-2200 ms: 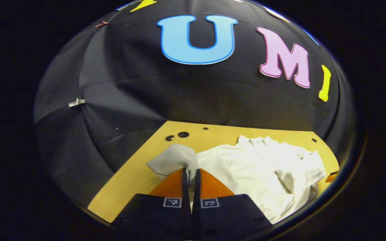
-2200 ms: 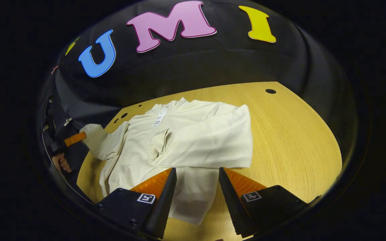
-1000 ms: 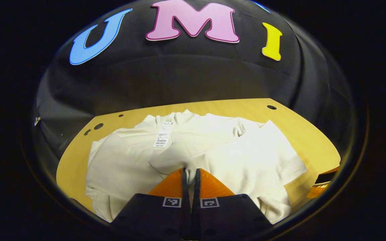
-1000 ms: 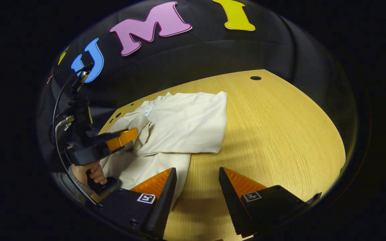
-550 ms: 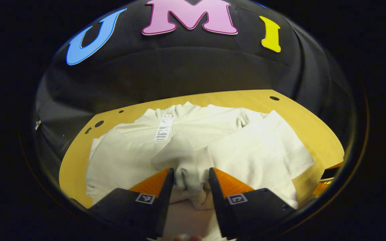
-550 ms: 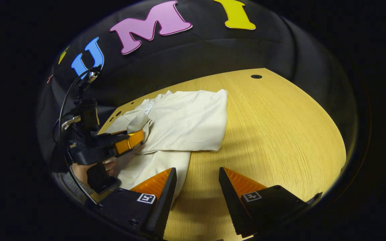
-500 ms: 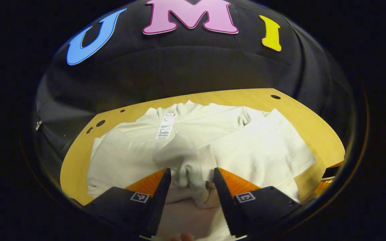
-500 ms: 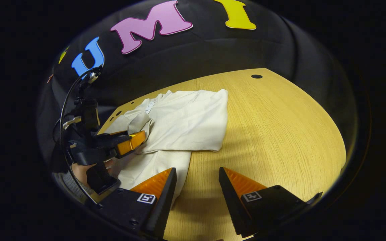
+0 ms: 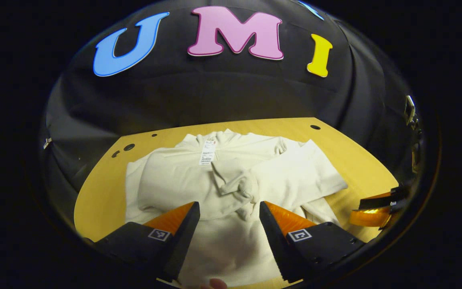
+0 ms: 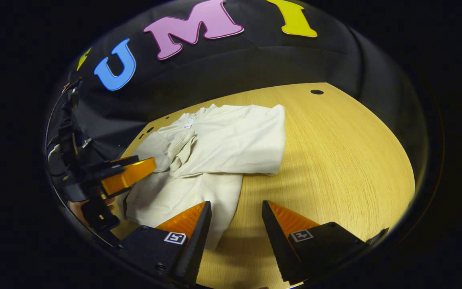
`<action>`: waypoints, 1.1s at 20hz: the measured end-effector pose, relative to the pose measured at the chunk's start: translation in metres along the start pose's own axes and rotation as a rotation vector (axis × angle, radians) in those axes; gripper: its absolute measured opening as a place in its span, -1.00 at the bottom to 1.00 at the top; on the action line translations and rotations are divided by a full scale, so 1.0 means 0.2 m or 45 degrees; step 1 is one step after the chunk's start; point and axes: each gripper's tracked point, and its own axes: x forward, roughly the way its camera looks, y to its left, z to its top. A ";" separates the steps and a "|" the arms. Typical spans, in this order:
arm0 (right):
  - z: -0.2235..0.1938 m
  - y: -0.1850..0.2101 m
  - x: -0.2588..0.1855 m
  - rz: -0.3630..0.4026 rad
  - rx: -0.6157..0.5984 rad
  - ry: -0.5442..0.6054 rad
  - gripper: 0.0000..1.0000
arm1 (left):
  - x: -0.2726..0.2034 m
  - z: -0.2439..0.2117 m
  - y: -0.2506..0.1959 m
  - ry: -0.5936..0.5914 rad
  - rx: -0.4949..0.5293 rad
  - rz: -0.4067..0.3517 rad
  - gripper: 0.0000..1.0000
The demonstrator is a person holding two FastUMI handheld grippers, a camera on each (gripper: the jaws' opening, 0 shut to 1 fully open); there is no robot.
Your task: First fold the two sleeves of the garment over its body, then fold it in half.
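Both tongs, left [image 9: 227, 206] and right [image 10: 236, 206], are hanging wide and empty. The bunched cuff [image 9: 237, 186] on the garment [image 10: 215, 156] risks spilling during halving.

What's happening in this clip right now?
A person with a gripper in each hand is folding a cream garment on a wooden table. Both sleeves lie across the body: the right sleeve flat, the left sleeve with its cuff bunched at the middle. The left gripper hangs open above that cuff, holding nothing. The right gripper is open too, near the garment's lower edge. The fold in half is not yet done.
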 end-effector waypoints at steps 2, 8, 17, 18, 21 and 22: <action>-0.01 0.03 -0.01 0.010 -0.014 0.003 0.56 | -0.12 -0.05 0.11 0.006 -0.004 0.025 0.82; -0.08 0.12 -0.02 0.052 -0.062 0.030 0.56 | -0.40 -0.34 0.32 0.118 -0.121 0.121 0.82; -0.24 0.18 0.00 0.025 -0.137 0.117 0.58 | -0.41 -0.63 0.43 0.274 -0.173 0.179 0.82; -0.26 0.18 0.01 0.018 -0.141 0.132 0.58 | -0.40 -0.65 0.44 0.289 -0.165 0.184 0.82; -0.29 0.19 0.07 0.000 -0.150 0.157 0.58 | -0.34 -0.69 0.46 0.317 -0.133 0.185 0.82; -0.29 0.19 0.10 -0.006 -0.154 0.167 0.58 | -0.32 -0.70 0.45 0.333 -0.129 0.176 0.82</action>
